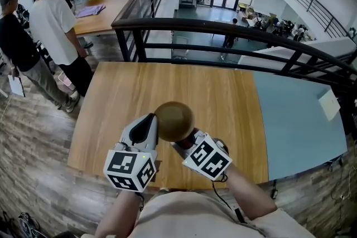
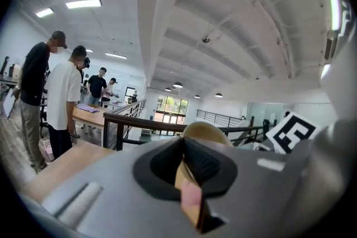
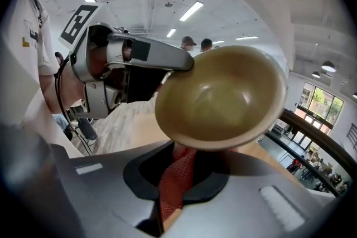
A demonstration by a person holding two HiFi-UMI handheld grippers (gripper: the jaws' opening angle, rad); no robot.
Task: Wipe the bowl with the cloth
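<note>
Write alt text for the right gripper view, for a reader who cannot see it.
A round tan bowl, tilted with its hollow toward the camera, is held at its rim by the left hand-held gripper. Just below it, the right hand-held gripper is shut on a red mesh cloth.

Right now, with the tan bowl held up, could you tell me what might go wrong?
The left gripper pinches the tan round bowl only by its rim, above the wooden table; wiping pressure could twist it loose. The right gripper holds just a strip of red mesh cloth, which may slip out.
</note>
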